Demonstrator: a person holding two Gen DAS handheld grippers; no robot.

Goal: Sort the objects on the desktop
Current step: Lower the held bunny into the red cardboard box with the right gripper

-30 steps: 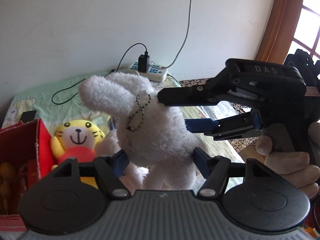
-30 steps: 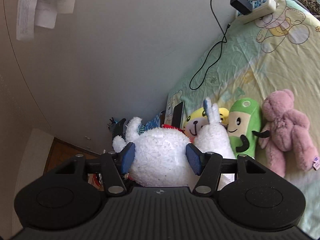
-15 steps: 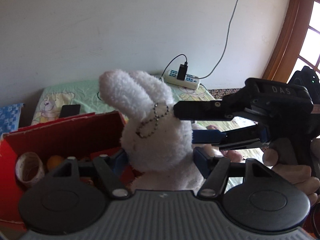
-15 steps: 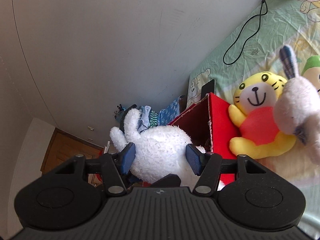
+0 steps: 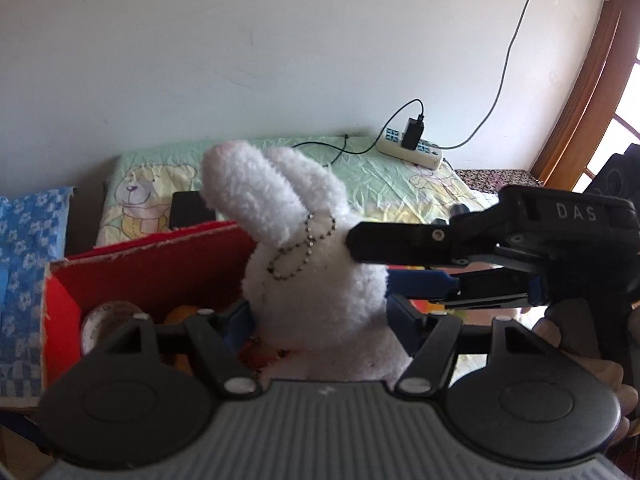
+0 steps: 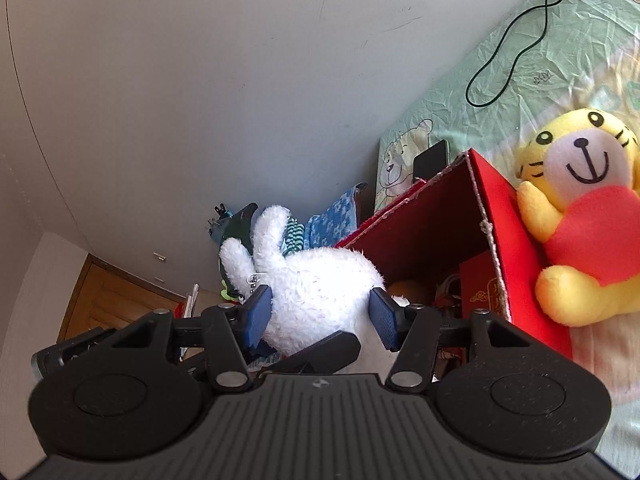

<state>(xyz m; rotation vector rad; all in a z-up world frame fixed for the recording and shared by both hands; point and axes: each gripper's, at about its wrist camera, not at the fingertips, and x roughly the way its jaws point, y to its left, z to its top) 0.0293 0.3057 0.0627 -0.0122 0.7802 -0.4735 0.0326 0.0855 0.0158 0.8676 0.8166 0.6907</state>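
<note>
Left wrist view, landmark: red box [image 5: 152, 268].
White rabbit plush [image 5: 316, 280]: above the box's right end.
Left gripper [image 5: 318, 314]: pads pinching the plush.
Right gripper [image 6: 320, 314]: jaws just narrowed, pads clamping the plush body.
Yellow tiger plush [image 6: 580, 216]: right of the box.

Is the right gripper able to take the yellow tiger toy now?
Probably not yet. The right gripper is closed on the white rabbit, as is the left gripper. The tiger toy lies free beside the red box.
</note>
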